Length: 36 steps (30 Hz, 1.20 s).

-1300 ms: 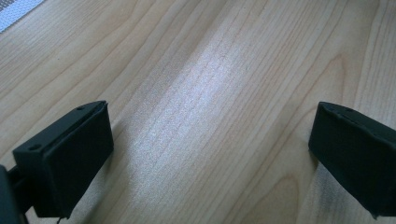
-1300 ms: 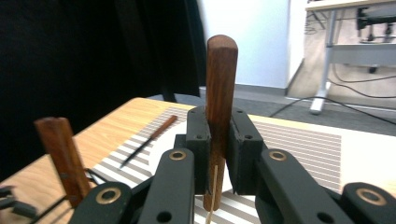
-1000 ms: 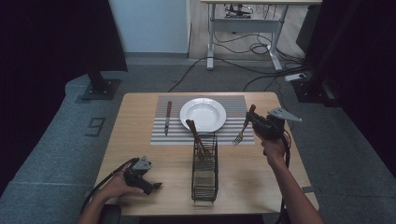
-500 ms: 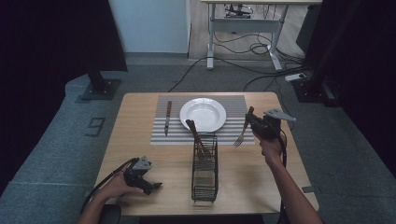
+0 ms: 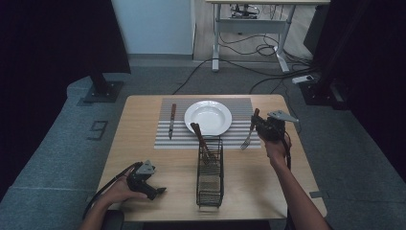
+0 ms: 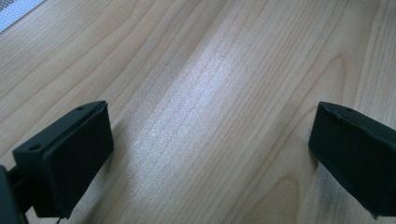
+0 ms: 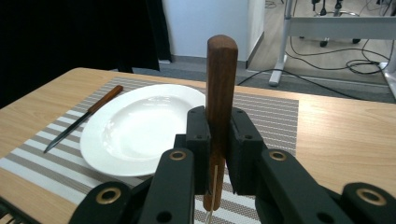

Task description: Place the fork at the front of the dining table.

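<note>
My right gripper (image 5: 259, 125) is shut on the wooden handle of a fork (image 5: 249, 132) and holds it steeply tilted. The fork's tines point down at the right edge of the striped placemat (image 5: 165, 139). In the right gripper view the handle (image 7: 221, 70) stands up between the pads of that gripper (image 7: 219, 135). Beyond it lie a white plate (image 7: 140, 126) and a knife (image 7: 84, 119). The plate (image 5: 208, 116) sits mid-placemat, with the knife (image 5: 171, 120) to its left. My left gripper (image 5: 154, 191) rests at the table's front left. It is open (image 6: 210, 154) over bare wood.
A black wire basket (image 5: 209, 184) stands at the table's centre front, with wooden-handled cutlery (image 5: 199, 135) leaning out of its far end. Behind the table are a desk frame and cables (image 5: 249, 43) on the floor. Dark curtains hang at both sides.
My right gripper has sunk a little toward the table with the fork. The left gripper has not moved.
</note>
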Each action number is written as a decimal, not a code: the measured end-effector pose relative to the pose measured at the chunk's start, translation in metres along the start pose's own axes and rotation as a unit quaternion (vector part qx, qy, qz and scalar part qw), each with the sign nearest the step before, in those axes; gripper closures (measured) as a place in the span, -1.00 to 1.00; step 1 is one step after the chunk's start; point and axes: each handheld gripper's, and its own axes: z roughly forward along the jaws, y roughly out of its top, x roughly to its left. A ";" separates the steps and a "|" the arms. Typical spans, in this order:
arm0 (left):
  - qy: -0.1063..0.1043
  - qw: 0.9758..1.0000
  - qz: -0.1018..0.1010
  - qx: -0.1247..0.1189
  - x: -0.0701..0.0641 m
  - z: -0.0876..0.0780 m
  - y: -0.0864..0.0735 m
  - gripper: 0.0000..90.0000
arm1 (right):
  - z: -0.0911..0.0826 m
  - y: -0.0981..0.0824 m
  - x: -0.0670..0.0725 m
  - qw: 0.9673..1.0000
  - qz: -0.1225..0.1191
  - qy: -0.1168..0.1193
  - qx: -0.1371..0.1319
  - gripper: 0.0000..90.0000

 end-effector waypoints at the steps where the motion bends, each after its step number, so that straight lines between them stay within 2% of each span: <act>1: 0.000 1.000 0.000 0.000 0.000 0.000 0.000 -1.00 | 0.001 0.000 0.000 1.000 -0.002 -0.003 0.001 0.78; 14: -0.001 1.000 0.001 0.000 0.000 0.000 0.000 -1.00 | 0.019 0.001 -0.001 1.000 -0.018 -0.021 0.010 0.78; 19: -0.001 1.000 0.001 0.000 0.000 0.000 0.000 -1.00 | 0.029 0.000 0.001 1.000 -0.019 -0.020 0.016 0.78; 26: -0.001 1.000 0.002 0.000 0.000 0.000 0.000 -1.00 | 0.034 0.002 -0.001 0.999 -0.013 -0.022 0.020 0.78; 36: -0.001 1.000 0.001 -0.001 0.000 0.000 0.000 -1.00 | 0.049 0.008 0.005 0.999 -0.029 -0.029 0.031 0.78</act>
